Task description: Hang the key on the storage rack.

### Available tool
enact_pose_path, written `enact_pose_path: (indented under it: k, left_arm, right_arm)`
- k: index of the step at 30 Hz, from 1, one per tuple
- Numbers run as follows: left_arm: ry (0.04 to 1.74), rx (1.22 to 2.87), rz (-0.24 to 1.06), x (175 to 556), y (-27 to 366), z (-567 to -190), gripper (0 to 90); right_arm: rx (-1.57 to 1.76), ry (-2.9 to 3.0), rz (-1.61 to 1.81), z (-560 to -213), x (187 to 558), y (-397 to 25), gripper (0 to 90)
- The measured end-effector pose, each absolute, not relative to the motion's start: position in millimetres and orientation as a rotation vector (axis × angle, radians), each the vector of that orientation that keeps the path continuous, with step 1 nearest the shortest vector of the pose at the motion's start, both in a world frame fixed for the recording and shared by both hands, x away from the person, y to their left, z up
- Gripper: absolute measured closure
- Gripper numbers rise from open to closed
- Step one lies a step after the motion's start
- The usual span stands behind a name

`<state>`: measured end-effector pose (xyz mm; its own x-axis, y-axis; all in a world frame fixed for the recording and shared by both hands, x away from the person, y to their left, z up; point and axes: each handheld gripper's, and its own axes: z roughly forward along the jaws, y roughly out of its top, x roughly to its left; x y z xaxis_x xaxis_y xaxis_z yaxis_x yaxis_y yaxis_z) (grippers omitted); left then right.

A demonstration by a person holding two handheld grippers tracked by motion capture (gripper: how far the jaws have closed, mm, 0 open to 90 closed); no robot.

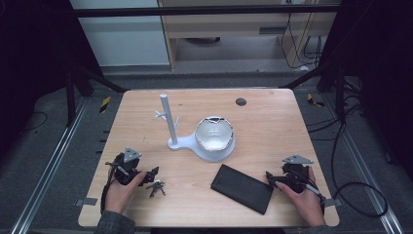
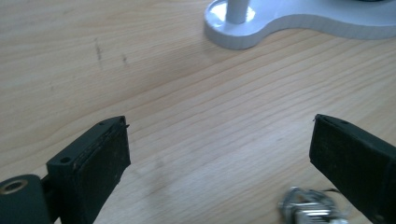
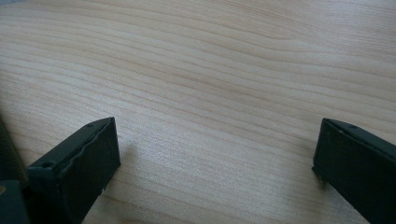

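Nearest the person, the left gripper (image 1: 148,174) rested low on the wooden surface (image 1: 272,122) with its jaws spread wide and nothing between them. A small bunch of keys (image 1: 156,187) lay on the surface just beside that gripper; in the left gripper view the keys (image 2: 308,209) sat close to the inner face of one jaw, near it but not clamped, and whether metal touched the pad could not be told.

On the other side, the right gripper (image 1: 271,178) also lay on the surface, its jaws equally wide and empty, with bare wood grain between them in the right gripper view. Its tips pointed at a flat black case (image 1: 242,187), which lay at a slant just beside them; contact could not be made out.

Farther back, near the middle of the surface, stood a white stand (image 1: 178,143) with an upright post (image 1: 168,117) bearing short pegs, and on its broad base sat a shallow white bowl (image 1: 214,134). In the left gripper view the foot of that stand (image 2: 243,32) showed ahead of the jaws, well apart from the keys.

By my reading, the work was at its very beginning: the keys were probably to be picked up and hung on a peg or dropped in the bowl. Nothing was grasped, so closing on the keys, lifting, carrying and placing all remained.
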<state>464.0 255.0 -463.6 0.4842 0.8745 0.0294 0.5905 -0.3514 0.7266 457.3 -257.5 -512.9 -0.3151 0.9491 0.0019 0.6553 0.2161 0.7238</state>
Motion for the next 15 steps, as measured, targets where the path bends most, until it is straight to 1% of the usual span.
enact_pose_path:
  k: [3, 6, 10, 13, 15]
  left_arm:
    - [1.155, 2.192, 0.551, 457.9, 235.5, -455.6, 7.9]
    - [1.144, 2.262, 0.544, 455.8, 222.3, -455.1, 9.2]
    - [1.140, 2.347, 0.484, 457.5, 210.1, -458.7, 9.8]
    - [1.134, 2.400, 0.486, 461.4, 205.0, -453.9, 9.5]
    - [1.124, 2.424, 0.468, 464.8, 201.6, -448.4, 7.7]
  right_arm:
    - [1.476, 2.050, 0.877, -513.2, 457.2, -257.8, 0.7]
    - [1.475, 2.049, 0.876, -513.2, 457.0, -257.9, 0.7]
    - [1.476, 2.049, 0.876, -513.2, 457.0, -257.8, 0.7]
    - [1.476, 2.050, 0.876, -513.2, 457.0, -257.9, 0.7]
    - [1.473, 2.052, 0.876, -513.2, 457.0, -258.1, 0.7]
